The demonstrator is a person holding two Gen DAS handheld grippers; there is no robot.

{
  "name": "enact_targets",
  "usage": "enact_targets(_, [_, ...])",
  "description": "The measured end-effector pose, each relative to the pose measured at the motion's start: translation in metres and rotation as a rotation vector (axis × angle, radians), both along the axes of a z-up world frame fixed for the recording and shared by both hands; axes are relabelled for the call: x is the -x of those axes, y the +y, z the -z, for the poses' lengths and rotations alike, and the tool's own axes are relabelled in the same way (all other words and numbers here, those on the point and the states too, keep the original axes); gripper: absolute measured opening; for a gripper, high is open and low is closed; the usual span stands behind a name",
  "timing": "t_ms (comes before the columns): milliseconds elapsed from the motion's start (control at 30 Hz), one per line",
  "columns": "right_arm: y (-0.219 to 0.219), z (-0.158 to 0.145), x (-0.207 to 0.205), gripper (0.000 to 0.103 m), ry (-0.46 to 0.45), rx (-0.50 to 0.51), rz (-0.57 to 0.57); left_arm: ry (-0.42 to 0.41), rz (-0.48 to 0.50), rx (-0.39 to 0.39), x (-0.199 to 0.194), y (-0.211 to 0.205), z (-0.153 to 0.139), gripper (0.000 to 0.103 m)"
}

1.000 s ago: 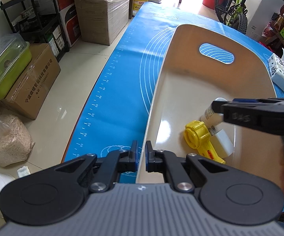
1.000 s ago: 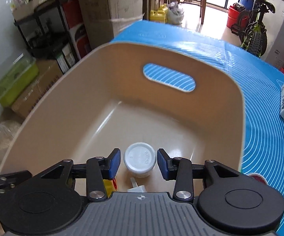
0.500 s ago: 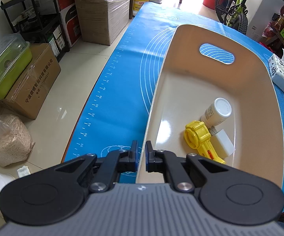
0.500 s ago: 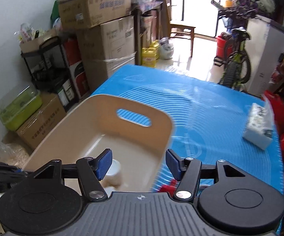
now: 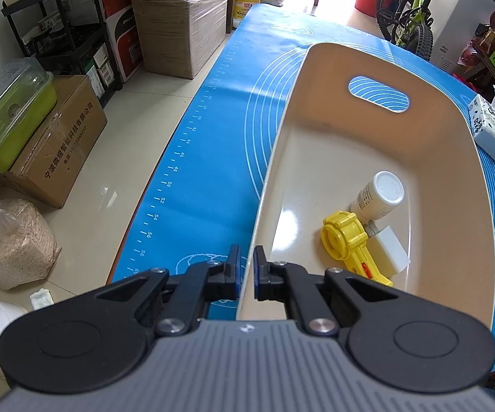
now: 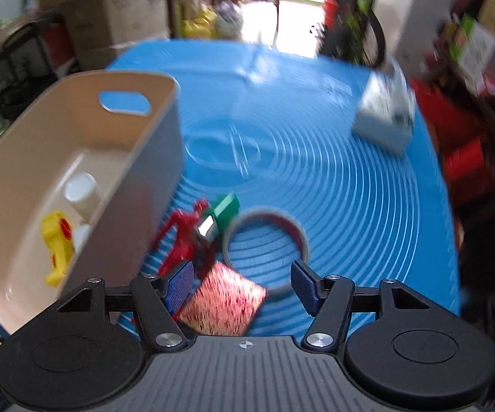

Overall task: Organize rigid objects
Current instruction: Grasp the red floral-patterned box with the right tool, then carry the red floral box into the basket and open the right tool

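Note:
A beige bin stands on the blue mat. Inside lie a white bottle, a yellow toy and a white block. My left gripper is shut on the bin's near wall. My right gripper is open and empty above the mat, right of the bin. Below it lie a tape roll, a red toy figure, a green block and a red patterned square. The right wrist view is blurred.
A tissue pack lies at the mat's right side, also in the right wrist view. Cardboard boxes, a shelf rack and a green-lidded container stand on the floor to the left. A bicycle stands beyond the table.
My right gripper let go of the white bottle in the bin, opened wider, rose out and swung right over the loose objects on the mat. The left gripper has not moved.

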State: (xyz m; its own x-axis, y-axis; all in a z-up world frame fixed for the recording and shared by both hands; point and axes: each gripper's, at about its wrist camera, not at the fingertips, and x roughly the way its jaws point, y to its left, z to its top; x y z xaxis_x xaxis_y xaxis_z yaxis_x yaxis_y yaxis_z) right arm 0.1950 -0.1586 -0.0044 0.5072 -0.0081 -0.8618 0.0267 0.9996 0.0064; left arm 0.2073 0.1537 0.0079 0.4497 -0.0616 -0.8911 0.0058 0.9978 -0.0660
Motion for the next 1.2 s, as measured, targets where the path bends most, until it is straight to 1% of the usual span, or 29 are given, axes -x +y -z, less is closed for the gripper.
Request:
enact_targets(100, [-0.007, 0.018, -0.003, 0.070, 0.054, -0.067, 0.072, 0.000, 0.000, -0.001, 0.000, 0.000, 0.000, 0.009])
enact_targets(167, [-0.008, 0.026, -0.002, 0.070, 0.068, -0.100, 0.101, 0.000, 0.000, 0.000, 0.000, 0.000, 0.000, 0.009])
enact_targets(267, [-0.003, 0.032, -0.005, 0.071, 0.073, -0.095, 0.119, 0.000, 0.000, 0.000, 0.000, 0.000, 0.000, 0.009])
enact_targets(400, [0.000, 0.044, -0.011, 0.073, 0.112, -0.119, 0.155, 0.000, 0.000, 0.000, 0.000, 0.000, 0.000, 0.009])
enact_targets(533, [0.002, 0.052, -0.016, 0.073, 0.130, -0.120, 0.188, 0.000, -0.001, 0.002, 0.000, 0.000, 0.000, 0.009])
enact_targets(667, [0.000, 0.062, -0.020, 0.074, 0.154, -0.154, 0.236, 0.000, -0.001, 0.002, 0.000, 0.000, 0.000, 0.009])
enact_targets(700, [0.001, 0.062, -0.020, 0.073, 0.145, -0.152, 0.240, 0.000, -0.001, 0.002, 0.000, 0.000, 0.000, 0.009])
enact_targets(800, [0.003, 0.061, -0.018, 0.063, 0.130, -0.142, 0.222, 0.001, -0.002, 0.003, 0.000, 0.000, 0.000, 0.009])
enact_targets(933, [0.002, 0.058, -0.012, 0.060, 0.116, -0.141, 0.223, 0.000, -0.002, 0.002, 0.000, 0.000, 0.000, 0.009])
enact_targets(1033, [-0.001, 0.051, -0.005, 0.060, 0.091, -0.135, 0.216, 0.000, -0.001, 0.002, 0.000, 0.000, 0.000, 0.009])
enact_targets(1200, [-0.005, 0.028, 0.006, 0.060, 0.028, -0.135, 0.206, 0.001, -0.001, 0.001, 0.000, -0.001, 0.000, 0.009])
